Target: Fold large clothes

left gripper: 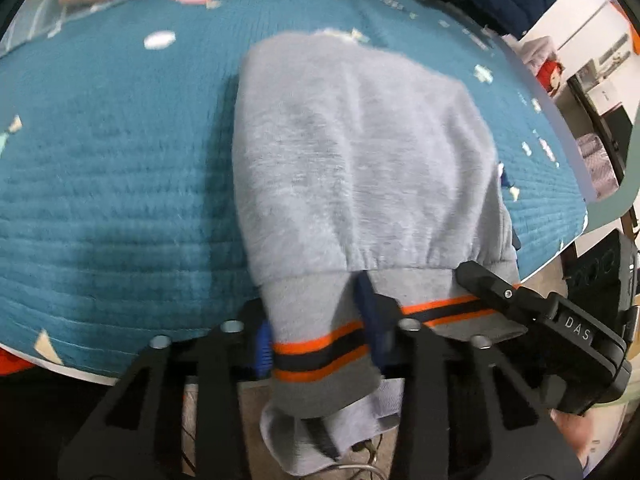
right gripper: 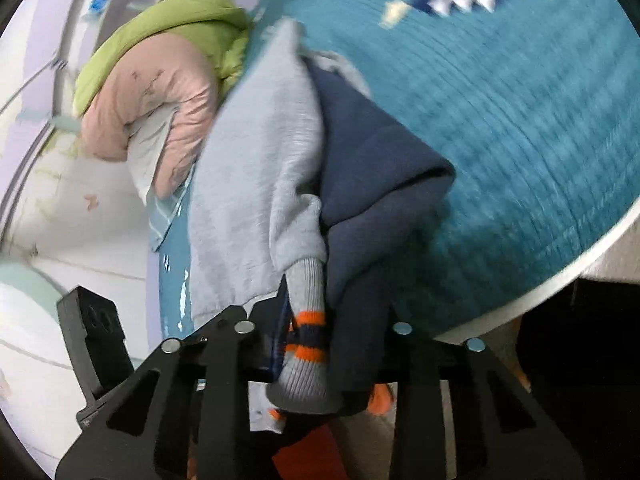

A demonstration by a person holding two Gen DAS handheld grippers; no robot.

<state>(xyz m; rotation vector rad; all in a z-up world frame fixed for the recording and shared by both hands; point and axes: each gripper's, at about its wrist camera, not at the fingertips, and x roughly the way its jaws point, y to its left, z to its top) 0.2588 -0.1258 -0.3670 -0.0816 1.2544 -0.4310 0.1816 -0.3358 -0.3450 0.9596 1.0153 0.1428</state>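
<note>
The grey sweatshirt is seen stretched out ahead of the left hand-held gripper, spread over a teal quilted bed cover. Its ribbed hem, banded in orange and dark navy, is pinched between the blue pads of that hand-held gripper, which is closed down narrowly on the cloth. The hem corner hangs below the fingers. Just to the right of this hand-held gripper, the hem is also met by the black body of the other one.

From the right wrist view, a ribbed cuff with the same orange and navy stripes is clamped in the right hand-held gripper, the jaws drawn close together on it. A dark navy panel of the garment is bunched right beside the cuff, with the grey fabric rising ahead and to the left. Further ahead on the left, a pink padded jacket and a green garment are piled, apart from the sweatshirt.
</note>
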